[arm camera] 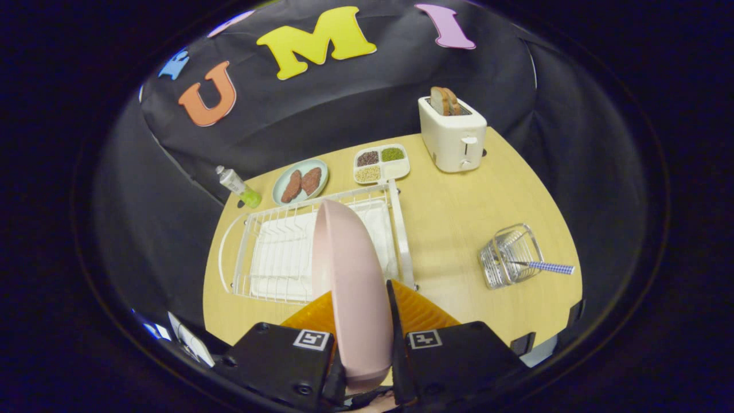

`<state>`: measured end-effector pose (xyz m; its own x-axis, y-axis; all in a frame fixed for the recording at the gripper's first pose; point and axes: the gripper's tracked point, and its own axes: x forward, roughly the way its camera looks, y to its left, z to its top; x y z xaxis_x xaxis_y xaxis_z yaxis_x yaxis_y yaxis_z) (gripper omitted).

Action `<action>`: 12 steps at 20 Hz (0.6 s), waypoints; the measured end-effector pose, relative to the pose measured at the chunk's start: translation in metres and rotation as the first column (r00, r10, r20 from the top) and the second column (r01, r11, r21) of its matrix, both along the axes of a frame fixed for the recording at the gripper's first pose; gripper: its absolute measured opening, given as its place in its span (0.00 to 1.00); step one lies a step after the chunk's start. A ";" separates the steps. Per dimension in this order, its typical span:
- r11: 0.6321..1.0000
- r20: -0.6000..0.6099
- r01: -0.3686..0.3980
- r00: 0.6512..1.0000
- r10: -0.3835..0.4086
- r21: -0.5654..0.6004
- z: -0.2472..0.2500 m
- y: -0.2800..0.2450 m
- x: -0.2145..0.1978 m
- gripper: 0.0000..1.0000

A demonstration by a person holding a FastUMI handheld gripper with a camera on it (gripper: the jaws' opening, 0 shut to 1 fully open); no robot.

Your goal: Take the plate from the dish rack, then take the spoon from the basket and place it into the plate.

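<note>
A pale pink plate [350, 275] stands on edge between my fingers, and my gripper [360, 304] is shut on its rim. The plate rises over the white wire dish rack [275, 252], which lies just beyond the fingers on the wooden table [459, 229]. Whether the plate's far edge still rests in the rack is hidden. To the right of the fingers sits a small wire basket [509, 256], lying tilted, with a spoon [545, 267] whose blue checked handle sticks out toward the right.
Beyond the rack stand a small green-bottomed bottle [238, 186], a light plate with two brown patties [301, 182], a divided tray of grains [381, 163] and a white toaster holding bread [453, 135]. Bare tabletop lies between rack and basket.
</note>
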<state>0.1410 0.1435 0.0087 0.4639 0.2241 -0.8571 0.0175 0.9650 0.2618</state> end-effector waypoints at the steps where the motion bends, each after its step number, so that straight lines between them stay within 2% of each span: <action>1: 1.000 0.005 -0.002 1.000 0.002 0.020 -0.007 -0.003 -0.014 0.36; 5: 0.998 0.032 0.005 0.999 -0.007 0.060 -0.040 -0.023 -0.062 0.36; 8: 0.985 -0.010 0.033 0.999 -0.031 0.170 -0.074 -0.020 -0.092 0.36; 12: 0.954 -0.081 0.068 0.996 -0.046 0.291 -0.117 -0.008 -0.107 0.36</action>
<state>0.0341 0.1357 -0.1082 0.4224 0.4453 -0.7895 0.0999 0.8428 0.5288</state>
